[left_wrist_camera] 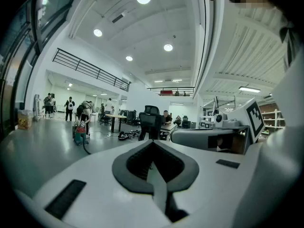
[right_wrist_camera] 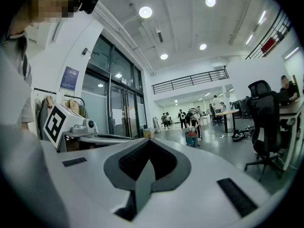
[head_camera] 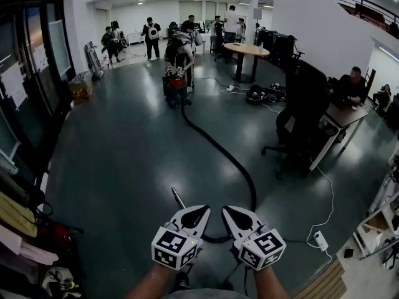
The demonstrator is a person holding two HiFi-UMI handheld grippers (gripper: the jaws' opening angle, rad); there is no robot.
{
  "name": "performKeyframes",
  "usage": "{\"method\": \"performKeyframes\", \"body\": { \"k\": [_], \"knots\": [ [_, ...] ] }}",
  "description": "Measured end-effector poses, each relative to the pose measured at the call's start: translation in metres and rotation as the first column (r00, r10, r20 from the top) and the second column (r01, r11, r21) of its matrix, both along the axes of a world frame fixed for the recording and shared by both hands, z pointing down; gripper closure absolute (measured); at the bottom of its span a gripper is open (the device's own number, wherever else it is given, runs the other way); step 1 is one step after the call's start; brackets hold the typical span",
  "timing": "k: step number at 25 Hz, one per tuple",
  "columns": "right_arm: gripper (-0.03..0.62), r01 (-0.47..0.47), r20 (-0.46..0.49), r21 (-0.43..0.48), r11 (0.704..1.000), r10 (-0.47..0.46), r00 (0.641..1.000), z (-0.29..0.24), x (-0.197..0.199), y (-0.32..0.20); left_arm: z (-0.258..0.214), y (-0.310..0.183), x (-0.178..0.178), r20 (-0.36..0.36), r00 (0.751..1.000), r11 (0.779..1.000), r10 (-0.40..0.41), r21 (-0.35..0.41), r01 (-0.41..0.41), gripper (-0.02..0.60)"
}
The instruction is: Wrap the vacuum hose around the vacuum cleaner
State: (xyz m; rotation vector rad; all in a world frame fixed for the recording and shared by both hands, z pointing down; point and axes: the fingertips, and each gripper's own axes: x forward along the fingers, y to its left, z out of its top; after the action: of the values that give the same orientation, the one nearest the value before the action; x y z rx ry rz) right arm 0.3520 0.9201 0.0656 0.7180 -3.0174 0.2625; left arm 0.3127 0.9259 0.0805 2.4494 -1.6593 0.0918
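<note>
Head view: left claw (head_camera: 196, 217) and right claw (head_camera: 239, 217) closed, empty.

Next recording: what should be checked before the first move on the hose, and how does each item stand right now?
1. Left gripper empty: ok, jaws shut on nothing.
2. Right gripper empty: ok, shut too.
3. Jaws open for a grasp: not ok.
4. Hose close at hand: ok, its near end lies on the floor by the grippers.
5. Vacuum cleaner free: not ok, a person bends over it, far off.
</note>
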Motion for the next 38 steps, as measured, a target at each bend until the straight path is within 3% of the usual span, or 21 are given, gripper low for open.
{"method": "performKeyframes", "body": {
  "k": [19, 38],
  "knots": [
    [0.591, -0.001, -0.037, -0.008, 1.0, 0.001, 0.999, 0.005, -0.007, -0.003, 0.006, -0.004, -0.006, -0.019, 1.0, 1.0, 0.014, -0.01, -0.014, 0.575],
    [0.591, -0.119, -0.082, 0.019, 0.993, 0.12, 0.989, 0.018, -0.088, -0.008, 0.018, -0.004, -0.091, 0.004, 0.993, 0.993, 0.119, -0.013, -0.119, 0.575]
  ]
}}
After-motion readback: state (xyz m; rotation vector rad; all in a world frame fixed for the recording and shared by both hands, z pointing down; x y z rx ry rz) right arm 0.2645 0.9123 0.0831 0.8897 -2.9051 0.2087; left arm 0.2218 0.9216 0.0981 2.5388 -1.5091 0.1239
